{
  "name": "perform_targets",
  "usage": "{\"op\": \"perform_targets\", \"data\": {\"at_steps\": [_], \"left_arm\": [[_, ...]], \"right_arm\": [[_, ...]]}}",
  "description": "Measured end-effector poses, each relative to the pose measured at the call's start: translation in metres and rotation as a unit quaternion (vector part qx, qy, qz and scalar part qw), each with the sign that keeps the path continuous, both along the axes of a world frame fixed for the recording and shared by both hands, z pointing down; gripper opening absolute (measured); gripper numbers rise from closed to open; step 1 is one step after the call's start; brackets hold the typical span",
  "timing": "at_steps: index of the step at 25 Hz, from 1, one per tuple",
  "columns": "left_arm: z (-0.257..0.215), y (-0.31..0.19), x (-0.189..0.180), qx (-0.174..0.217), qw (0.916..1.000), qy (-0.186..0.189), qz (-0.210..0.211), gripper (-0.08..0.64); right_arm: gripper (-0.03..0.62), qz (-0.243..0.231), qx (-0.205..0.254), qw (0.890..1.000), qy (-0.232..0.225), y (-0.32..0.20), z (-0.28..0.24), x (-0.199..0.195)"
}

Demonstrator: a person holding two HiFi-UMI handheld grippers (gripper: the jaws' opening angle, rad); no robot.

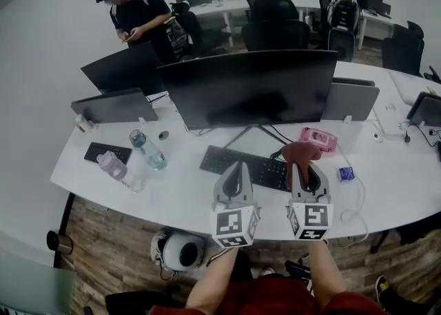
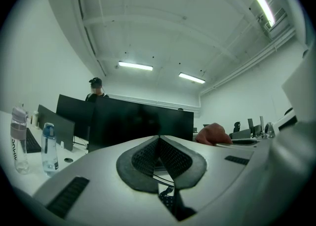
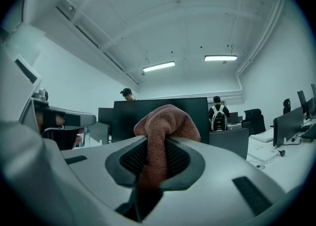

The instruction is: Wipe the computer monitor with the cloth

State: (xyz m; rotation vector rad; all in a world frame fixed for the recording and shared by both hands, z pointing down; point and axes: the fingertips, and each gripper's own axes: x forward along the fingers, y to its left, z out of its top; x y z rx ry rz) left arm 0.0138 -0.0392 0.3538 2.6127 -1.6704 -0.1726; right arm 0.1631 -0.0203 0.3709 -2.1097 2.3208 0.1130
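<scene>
Both arms reach forward from the bottom middle of the frame, side by side, aimed at the monitor (image 1: 251,86). The left gripper (image 1: 238,169) is closed with nothing in it. The right gripper (image 1: 304,162) is clamped on one reddish cloth (image 1: 300,151), bunched above the keyboard (image 1: 251,167). Two bottles (image 1: 148,149) stand at the left of the surface (image 1: 172,196), contents hard to tell

My left gripper (image 1: 238,169) and right gripper (image 1: 306,169) are grey with black-and-white square markers; cloth (image 3: 165,121) rust-pink, monitor (image 1: 255,86) black, desk (image 1: 179,193) white.
</scene>
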Motion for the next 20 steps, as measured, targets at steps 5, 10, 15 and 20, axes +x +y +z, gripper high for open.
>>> {"op": "perform_targets", "data": {"at_steps": [5, 10, 15, 20], "left_arm": [[0.001, -0.038, -0.019, 0.001, 1.0000, 0.004, -0.001, 0.023], [0.004, -0.080, -0.045, -0.005, 1.0000, 0.008, 0.001, 0.023], [0.006, -0.120, -0.073, -0.009, 0.9999, 0.012, 0.006, 0.023], [0.005, -0.157, -0.098, -0.012, 0.9997, 0.016, 0.016, 0.023]], "right_arm": [[0.075, -0.003, -0.002, 1.000, 0.006, -0.039, 0.002, -0.021], [0.075, -0.004, -0.006, 1.000, 0.011, -0.081, 0.001, -0.049], [0.076, -0.001, -0.012, 1.000, 0.024, -0.119, 0.000, -0.079], [0.075, 0.010, -0.013, 0.999, 0.034, -0.154, -0.004, -0.103]]}}
